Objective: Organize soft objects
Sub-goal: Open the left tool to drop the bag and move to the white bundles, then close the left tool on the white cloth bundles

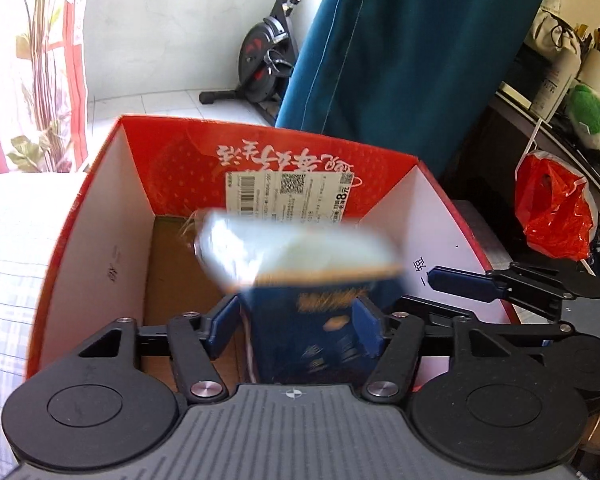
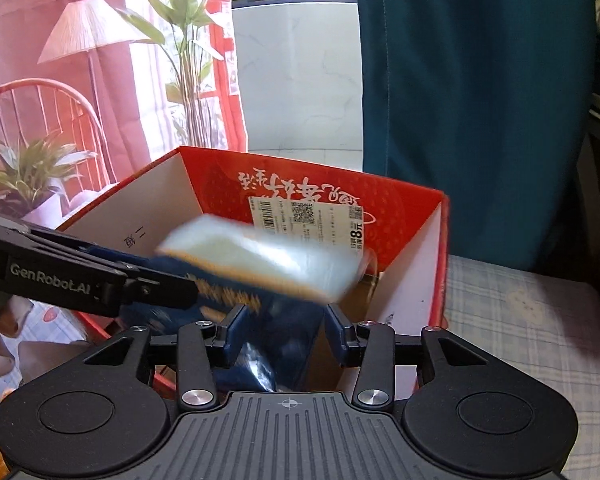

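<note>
A soft pack in blue and clear wrapping with a white top [image 1: 300,256] is blurred with motion over the open red cardboard box [image 1: 100,208]. My left gripper [image 1: 296,328] has its blue pads on both sides of the pack's blue end. In the right wrist view the same pack [image 2: 260,260] hangs over the box [image 2: 420,248], and my right gripper [image 2: 280,336] also has its pads on either side of the pack. The left gripper's finger [image 2: 100,280] reaches in from the left. The right gripper's finger [image 1: 500,284] shows at the right of the left wrist view.
The box stands on a checked cloth [image 2: 520,312]. A teal curtain [image 1: 400,48] hangs behind it. An exercise bike [image 1: 268,52] stands far back. A red plastic bag [image 1: 556,208] and green plush toy [image 1: 592,120] sit on a shelf at right. Plants [image 2: 28,176] and a lamp stand left.
</note>
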`<state>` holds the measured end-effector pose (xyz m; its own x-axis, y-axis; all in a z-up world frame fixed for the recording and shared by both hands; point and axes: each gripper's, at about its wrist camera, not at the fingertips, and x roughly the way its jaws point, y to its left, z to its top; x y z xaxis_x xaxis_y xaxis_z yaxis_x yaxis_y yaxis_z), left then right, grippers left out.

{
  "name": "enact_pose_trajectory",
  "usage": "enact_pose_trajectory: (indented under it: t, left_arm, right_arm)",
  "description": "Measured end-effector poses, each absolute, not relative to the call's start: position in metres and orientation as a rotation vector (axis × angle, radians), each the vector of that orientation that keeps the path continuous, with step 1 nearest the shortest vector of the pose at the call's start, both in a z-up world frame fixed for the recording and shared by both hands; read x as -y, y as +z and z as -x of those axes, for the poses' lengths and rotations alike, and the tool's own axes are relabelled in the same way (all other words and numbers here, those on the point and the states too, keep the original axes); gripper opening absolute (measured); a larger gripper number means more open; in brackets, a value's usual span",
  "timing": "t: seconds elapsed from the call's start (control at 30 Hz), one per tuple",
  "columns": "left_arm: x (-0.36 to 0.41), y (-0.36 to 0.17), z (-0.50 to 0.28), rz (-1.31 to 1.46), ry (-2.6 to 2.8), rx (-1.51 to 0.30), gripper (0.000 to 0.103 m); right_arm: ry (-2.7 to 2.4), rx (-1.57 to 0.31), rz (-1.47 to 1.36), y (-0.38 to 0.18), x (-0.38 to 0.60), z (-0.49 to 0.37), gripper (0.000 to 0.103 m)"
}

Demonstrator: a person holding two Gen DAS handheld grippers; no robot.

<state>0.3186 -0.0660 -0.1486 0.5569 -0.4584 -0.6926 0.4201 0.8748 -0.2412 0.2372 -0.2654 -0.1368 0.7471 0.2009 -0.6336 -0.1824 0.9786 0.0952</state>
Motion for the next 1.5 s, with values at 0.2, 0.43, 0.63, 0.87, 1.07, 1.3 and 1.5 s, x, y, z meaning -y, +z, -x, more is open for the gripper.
enact_pose_trajectory:
  t: [0.2,0.43,0.63,0.87,1.07,1.3,1.5]
  left_arm:
    - [0.059,-0.131,-0.297,0.021,-0.531,-0.777,0.066]
    - [0.044,-0.117,-0.266,0.019,-0.556,-0.727,0.066]
    - [0.02,-0.117,-0.241,0.001,-0.561,-0.735,0.066]
    - [0.004,-0.137,-0.23,-0.013,-0.552,-0.795,0.08]
    - [0.003,-0.161,-0.235,-0.002,-0.558,-0.849,0.084]
    - [0.006,-0.189,-0.241,0.033,-0.558,-0.899,0.084]
    - [0.016,-0.203,-0.251,0.048,-0.568,-0.934,0.084]
  right_arm:
    - [0.204,-0.654,-0.029,-0.125,0.265,-0.216,0.04]
    - [0.24,-0.601,-0.013,-0.112,0.255,-0.181,0.04]
    - [0.266,-0.603,0.023,-0.107,0.251,-0.152,0.044]
    - [0.244,-0.643,0.015,-0.12,0.256,-0.123,0.058]
    - [0.226,-0.711,-0.018,-0.145,0.259,-0.111,0.064]
    - [0.208,-0.755,-0.091,-0.171,0.265,-0.118,0.066]
    - [0.248,-0.79,-0.139,-0.183,0.266,-0.13,0.065]
